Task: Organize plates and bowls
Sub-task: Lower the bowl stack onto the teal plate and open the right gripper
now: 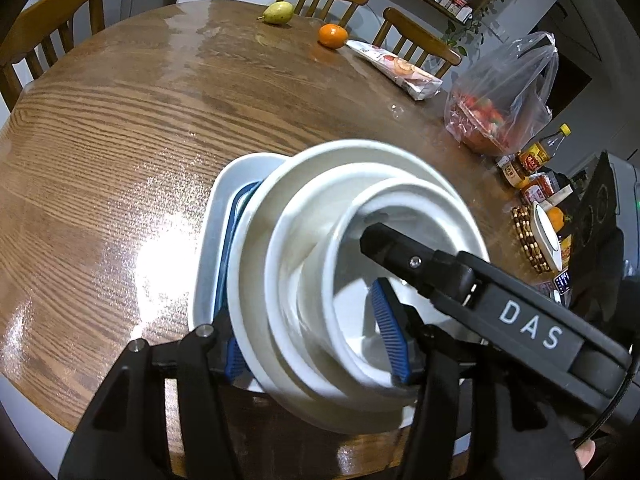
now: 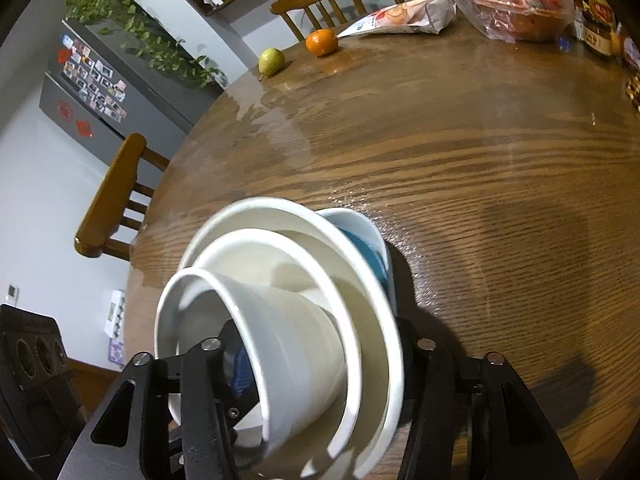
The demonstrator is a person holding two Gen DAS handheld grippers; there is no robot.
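Left wrist view: bowls (image 1: pixel 360 264) nested, largest lowest, atop the tray (image 1: pixel 208 240) for compact stacking. Left gripper (image 1: pixel 316 340) and right gripper (image 2: pixel 320 364) both straddle the bowls' rims; whether they are pressing I cannot tell.

A stack of three nested white bowls (image 1: pixel 304 264) fills the centre of the view, tilted on a white rectangular tray (image 1: pixel 208 248) with a blue inner edge. The left gripper (image 1: pixel 316 332) straddles the stack's near rim, one blue ribbed pad (image 1: pixel 386 328) inside the smallest bowl. The right gripper (image 1: pixel 400 246) reaches in from 4 o'clock. On the round wooden table (image 1: pixel 120 140), a pear (image 1: pixel 278 12) and an orange (image 1: pixel 333 35) lie at 12 o'clock, a plastic bag (image 1: pixel 508 96) at 2 o'clock.
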